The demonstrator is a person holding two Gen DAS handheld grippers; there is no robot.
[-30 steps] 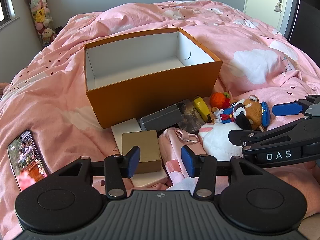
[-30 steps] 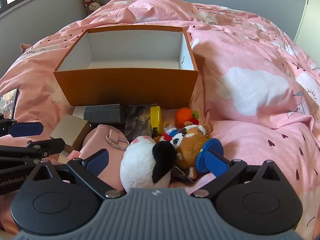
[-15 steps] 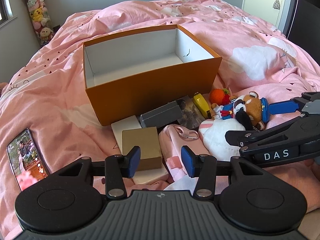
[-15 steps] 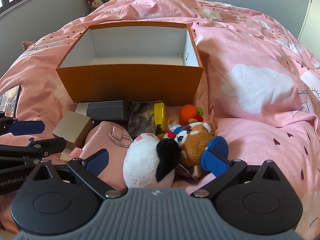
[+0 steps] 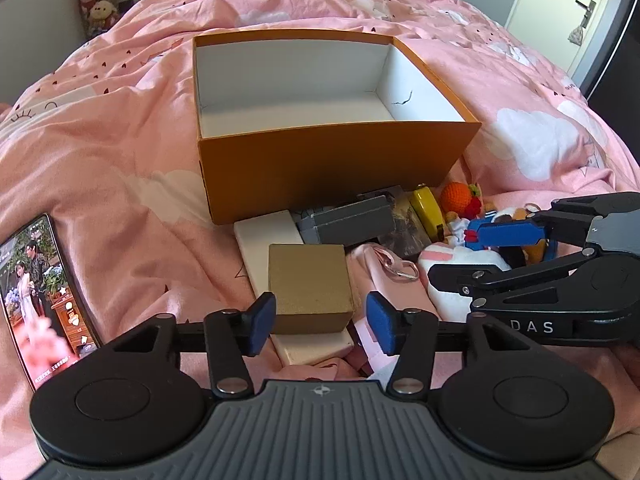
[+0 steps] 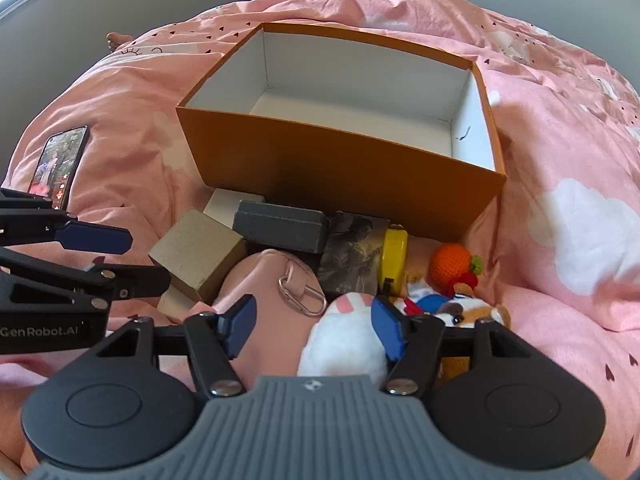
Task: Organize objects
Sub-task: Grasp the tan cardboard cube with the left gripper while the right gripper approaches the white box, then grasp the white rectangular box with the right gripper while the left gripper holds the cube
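Two tools over a heap of odds and ends in front of an empty orange box (image 5: pixel 336 168) on the pink bed (image 5: pixel 120 168).

The left tool (image 5: pixel 322 318) has just been widening its jaws; they stand released on either side of the tan cube (image 5: pixel 310 286), which sits on a flat white box (image 5: pixel 266 236), the left pad just beside the cube's face, though I cannot quite tell whether it touches. The right tool (image 6: pixel 314 330) has just been narrowing its jaws around the white plush (image 6: pixel 344 344); the right pad lies against it, the left pad stands apart, so nothing is clenched. From the plush, a pink pouch (image 6: pixel 264 280) with a metal clip lies at nine o'clock, a grey case (image 6: pixel 280 230) at eleven, a yellow tape measure (image 6: pixel 394 256) at twelve, an orange crochet toy (image 6: pixel 452 266) at one. A lit phone (image 5: pixel 36 292) lies at the box's eight o'clock.
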